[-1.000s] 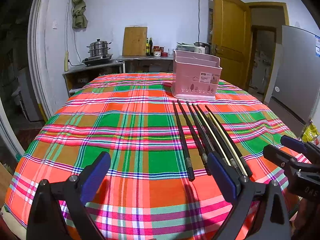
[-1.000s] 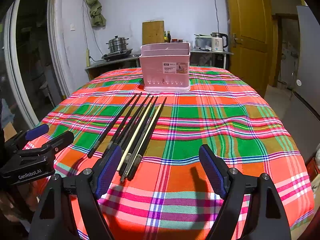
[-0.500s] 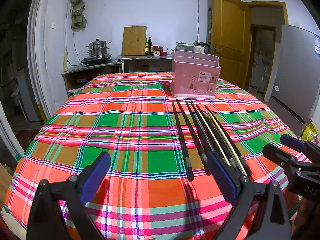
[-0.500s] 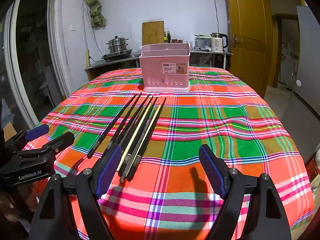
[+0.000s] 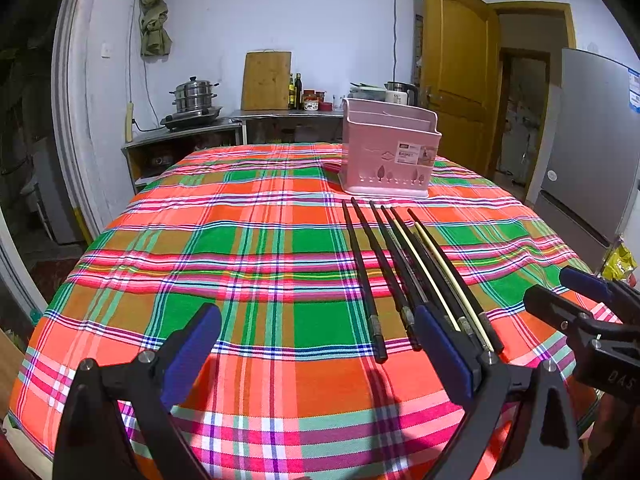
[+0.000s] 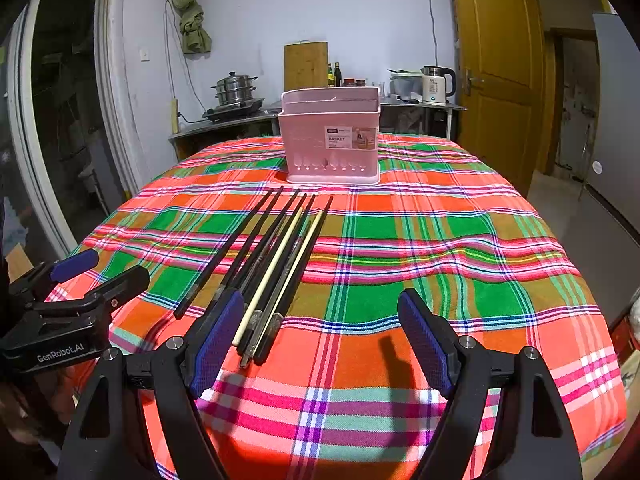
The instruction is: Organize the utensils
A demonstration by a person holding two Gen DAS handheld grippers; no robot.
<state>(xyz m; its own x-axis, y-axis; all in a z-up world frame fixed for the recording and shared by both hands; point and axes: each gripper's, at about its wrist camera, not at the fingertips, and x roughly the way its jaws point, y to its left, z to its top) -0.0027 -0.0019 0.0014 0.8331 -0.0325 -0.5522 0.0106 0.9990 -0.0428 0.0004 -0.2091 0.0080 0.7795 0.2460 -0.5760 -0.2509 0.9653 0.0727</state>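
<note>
Several chopsticks (image 5: 404,268) (image 6: 276,264), mostly black with two pale ones, lie side by side on the plaid tablecloth, tips toward a pink utensil basket (image 5: 388,152) (image 6: 332,136) standing farther back. My left gripper (image 5: 320,354) hovers open over the near table edge; its right finger sits in front of the chopsticks' near ends. My right gripper (image 6: 322,336) is open too, just right of the chopsticks, its left finger beside their ends. Each gripper shows at the edge of the other's view: the right gripper (image 5: 576,300), the left gripper (image 6: 100,272).
The round table (image 5: 240,240) carries an orange, green and pink plaid cloth. Behind it a counter holds a steamer pot (image 5: 194,98), a cutting board (image 5: 266,80), bottles and a kettle (image 6: 436,84). A yellow door (image 5: 460,80) and a grey fridge (image 5: 592,140) stand at right.
Almost nothing differs; both grippers stay open in the same place, with only a slight shift of the left wrist view.
</note>
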